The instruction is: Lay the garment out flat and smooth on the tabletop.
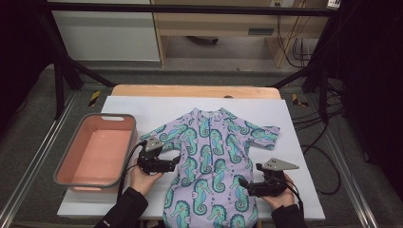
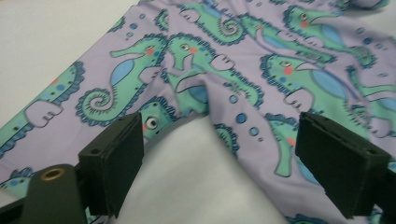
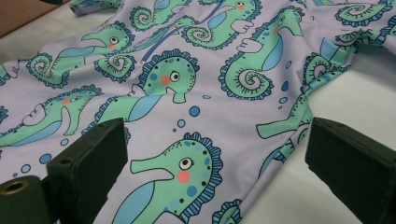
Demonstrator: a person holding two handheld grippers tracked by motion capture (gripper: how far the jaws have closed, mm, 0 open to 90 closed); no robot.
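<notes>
Both grippers' jaws gape at the swimsuit's (image 1: 211, 161) side edges.

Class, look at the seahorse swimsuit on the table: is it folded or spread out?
Spread out: the swimsuit lies flat, front up, both sleeves out to the sides.

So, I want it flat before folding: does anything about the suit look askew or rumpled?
Mostly flat on the sheet. The suit puckers into a fold at its armpit by the left gripper, and its legs hang over the table's near edge. Both grippers are open, holding nothing.
</notes>
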